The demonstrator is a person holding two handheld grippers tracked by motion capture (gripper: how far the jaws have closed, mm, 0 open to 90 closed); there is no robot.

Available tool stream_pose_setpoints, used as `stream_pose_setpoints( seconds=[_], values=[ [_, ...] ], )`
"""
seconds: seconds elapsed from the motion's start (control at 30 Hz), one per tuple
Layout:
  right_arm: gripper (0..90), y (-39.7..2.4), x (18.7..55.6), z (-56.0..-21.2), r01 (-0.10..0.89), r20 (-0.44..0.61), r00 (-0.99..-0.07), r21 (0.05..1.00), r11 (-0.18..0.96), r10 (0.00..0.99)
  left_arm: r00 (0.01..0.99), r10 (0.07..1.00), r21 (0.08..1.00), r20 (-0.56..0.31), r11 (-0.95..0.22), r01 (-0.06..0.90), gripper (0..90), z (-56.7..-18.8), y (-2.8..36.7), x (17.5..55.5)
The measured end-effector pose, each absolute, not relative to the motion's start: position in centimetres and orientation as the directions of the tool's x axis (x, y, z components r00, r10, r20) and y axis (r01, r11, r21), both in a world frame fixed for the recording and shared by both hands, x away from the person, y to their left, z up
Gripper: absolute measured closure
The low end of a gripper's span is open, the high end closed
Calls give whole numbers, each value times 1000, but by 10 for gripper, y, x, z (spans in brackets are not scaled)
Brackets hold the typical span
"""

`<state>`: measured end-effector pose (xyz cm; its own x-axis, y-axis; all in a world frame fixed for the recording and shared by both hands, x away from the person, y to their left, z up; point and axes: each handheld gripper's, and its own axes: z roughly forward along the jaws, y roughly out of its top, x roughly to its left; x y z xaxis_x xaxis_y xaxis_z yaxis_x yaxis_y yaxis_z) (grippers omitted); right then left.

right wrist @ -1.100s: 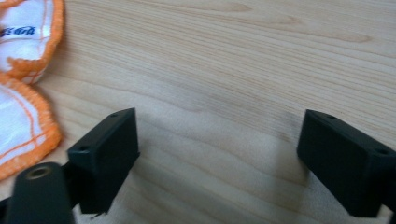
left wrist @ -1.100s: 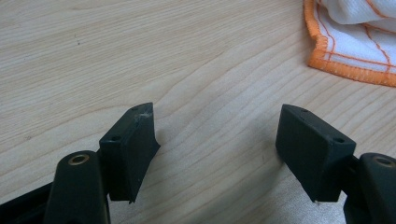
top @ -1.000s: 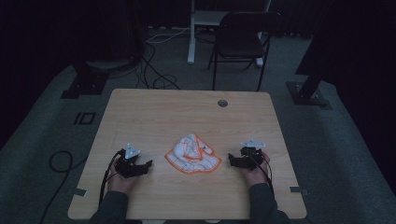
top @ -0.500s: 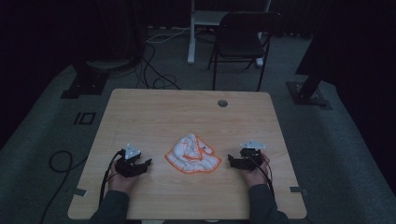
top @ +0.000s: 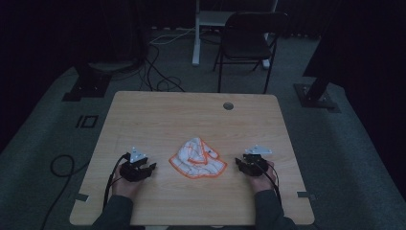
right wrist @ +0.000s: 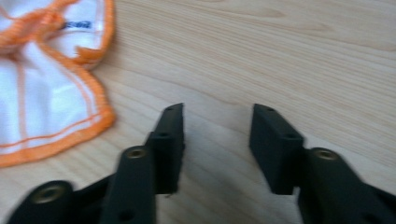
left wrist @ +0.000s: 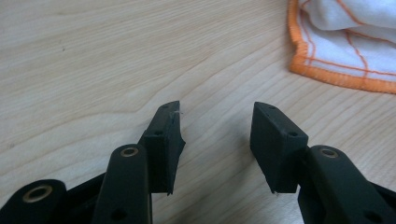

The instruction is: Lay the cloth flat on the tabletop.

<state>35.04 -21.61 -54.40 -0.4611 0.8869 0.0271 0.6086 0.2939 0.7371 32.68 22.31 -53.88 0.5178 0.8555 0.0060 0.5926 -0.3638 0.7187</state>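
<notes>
High view: crumpled white cloth (top: 197, 158) with orange edging lay mid-table (top: 191, 115), left gripper (top: 152, 167) and right gripper (top: 237, 163) either side, apart from it. Left gripper view: jaws just closing a little, nothing between. Right gripper view: jaws just closing, gap empty, cloth (right wrist: 46, 88) nearby

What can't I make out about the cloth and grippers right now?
- Cloth: crumpled, so its folds hide the underside and true shape in the high view.
- Cloth: cut off by the frame edge in both gripper views.
- Cloth label: print blurred in the right gripper view.
- Left gripper, right gripper: jaws too small and dark from above.
</notes>
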Motion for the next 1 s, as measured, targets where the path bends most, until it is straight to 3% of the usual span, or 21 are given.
stream_pose_setpoints(
  seconds=[0.4,1.0],
  values=[
    [690,-197,342,-534,566,26,-525,757,327,851,567,824,737,1,-384,556,549,-527,201,332],
    [667,-170,341,-531,519,15,-590,773,365,808,598,801,726,-29,-394,563,560,-533,163,351]
  ],
)
